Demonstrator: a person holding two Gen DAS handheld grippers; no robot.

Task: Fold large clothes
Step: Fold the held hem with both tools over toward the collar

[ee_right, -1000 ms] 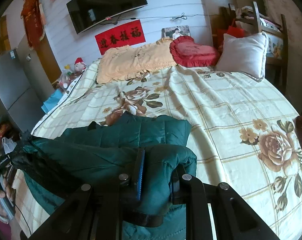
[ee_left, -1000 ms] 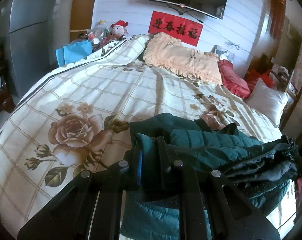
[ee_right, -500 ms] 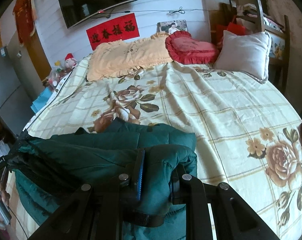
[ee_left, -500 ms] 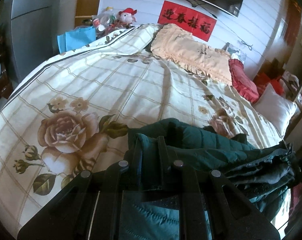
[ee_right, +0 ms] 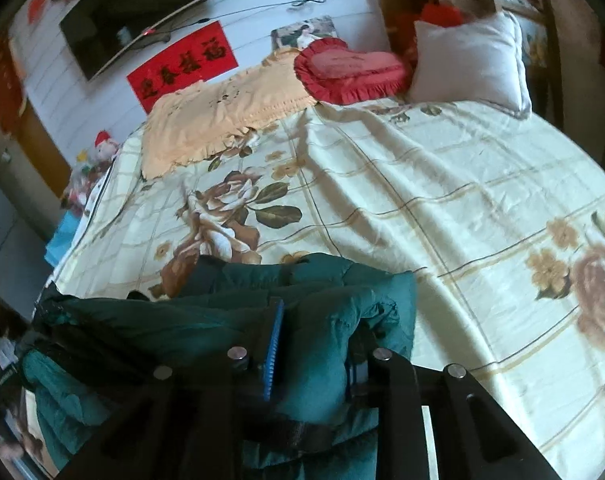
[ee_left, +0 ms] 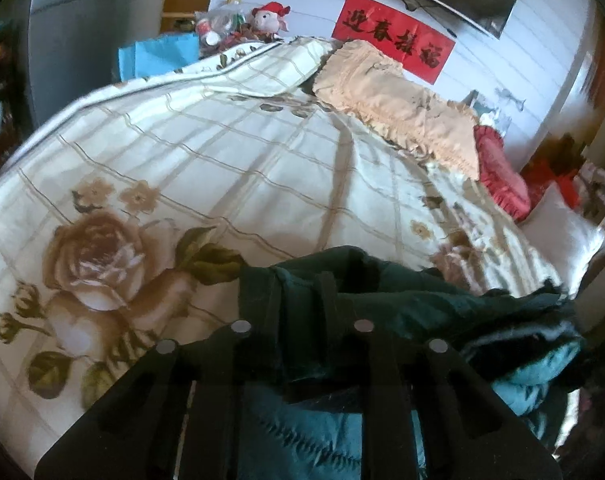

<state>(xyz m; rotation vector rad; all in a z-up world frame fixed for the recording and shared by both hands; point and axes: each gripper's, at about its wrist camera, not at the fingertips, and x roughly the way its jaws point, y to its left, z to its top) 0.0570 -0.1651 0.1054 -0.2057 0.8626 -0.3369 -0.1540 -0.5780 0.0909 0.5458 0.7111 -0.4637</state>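
Jacket in dark green quilted fabric [ee_right: 230, 320] lies bunched at the near edge of a bed spread with a cream checked quilt printed with large roses [ee_left: 206, 168], caught between two hand-held grippers. The right gripper [ee_right: 318, 344] has a thick roll of the padded cloth between its fingers [ee_right: 276, 336], which have just been easing apart; the cloth fills the gap and presses on both pads. The left gripper [ee_left: 302, 300] has its fingers [ee_left: 326, 300] on a fold at the jacket's other end, likewise just loosening, though this view is blurred and dark. Toward the far edge of the bed rest a peach frilled pillow cover [ee_left: 398, 100], a red heart-shaped cushion [ee_right: 346, 68] and a white pillow [ee_right: 470, 60]. The jacket appears doubled over into a rough bundle, its lighter teal lining [ee_left: 542, 368] showing at one side. The fold seems to be at the setting-down stage; flattening and squaring the layers appears to remain.
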